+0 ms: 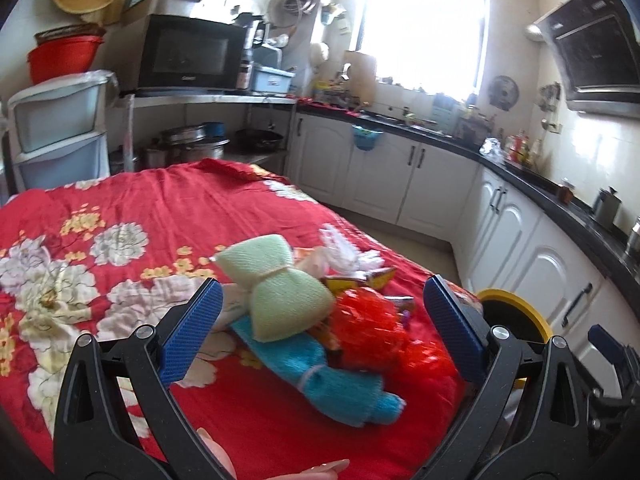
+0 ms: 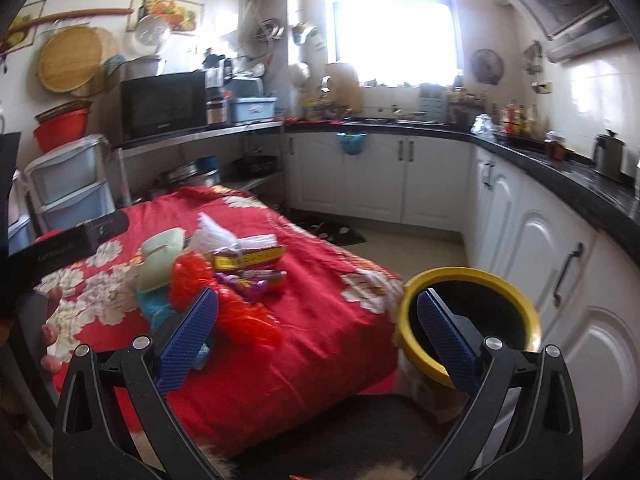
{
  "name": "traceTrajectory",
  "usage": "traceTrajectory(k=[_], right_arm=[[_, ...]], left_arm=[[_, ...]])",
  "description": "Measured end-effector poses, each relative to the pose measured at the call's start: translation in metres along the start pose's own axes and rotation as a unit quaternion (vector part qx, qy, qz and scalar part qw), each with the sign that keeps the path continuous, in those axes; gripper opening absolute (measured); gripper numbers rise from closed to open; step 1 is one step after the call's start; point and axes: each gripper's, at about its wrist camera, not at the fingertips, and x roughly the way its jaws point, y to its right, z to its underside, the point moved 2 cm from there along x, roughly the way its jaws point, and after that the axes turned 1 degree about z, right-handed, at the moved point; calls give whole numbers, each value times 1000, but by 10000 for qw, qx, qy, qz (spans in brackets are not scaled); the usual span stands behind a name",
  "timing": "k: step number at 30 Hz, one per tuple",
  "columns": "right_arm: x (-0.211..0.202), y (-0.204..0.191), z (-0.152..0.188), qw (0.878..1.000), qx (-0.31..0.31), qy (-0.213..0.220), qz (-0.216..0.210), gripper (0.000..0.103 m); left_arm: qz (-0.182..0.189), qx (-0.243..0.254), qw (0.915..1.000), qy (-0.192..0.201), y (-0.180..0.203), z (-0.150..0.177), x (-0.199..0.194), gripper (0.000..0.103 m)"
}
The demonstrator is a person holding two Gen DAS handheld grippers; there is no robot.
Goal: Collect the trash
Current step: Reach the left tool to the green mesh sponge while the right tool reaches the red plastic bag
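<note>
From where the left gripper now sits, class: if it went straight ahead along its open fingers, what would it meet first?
Most likely the pale green bundle, which lies centred between the open fingers of the left gripper, on the blue bundle atop the red cloth. Depth is uncertain.

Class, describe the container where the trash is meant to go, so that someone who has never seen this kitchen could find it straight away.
Start at the table under the red flowered cloth in the middle of the kitchen. At its corner nearest the white cabinets stands a round bin, lower than the tabletop. Its bright yellow rim around a black inside sets it apart from everything nearby.
</note>
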Motion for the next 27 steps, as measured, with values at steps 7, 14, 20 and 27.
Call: traceTrajectory(k=[7,14,20,27], right_arm=[[26,-22,-8,9987,-224,-128,-434,97],[56,-51,-15,9941,-565,-328,-870,97],[83,-76,-11,9873,-892,-621,-1162,97],[108,-90,-5,9820,-1049,-887,-1295,96]], left_arm=[[-152,-314,9991,-231,-31,-15,19,92],[-288,-630,9964,-484,-52,-30,50,92],[-287,-995,9896,-997,-72,-32,88,92],[-296,-1318,9791,-1517,-82,-31,122,92]])
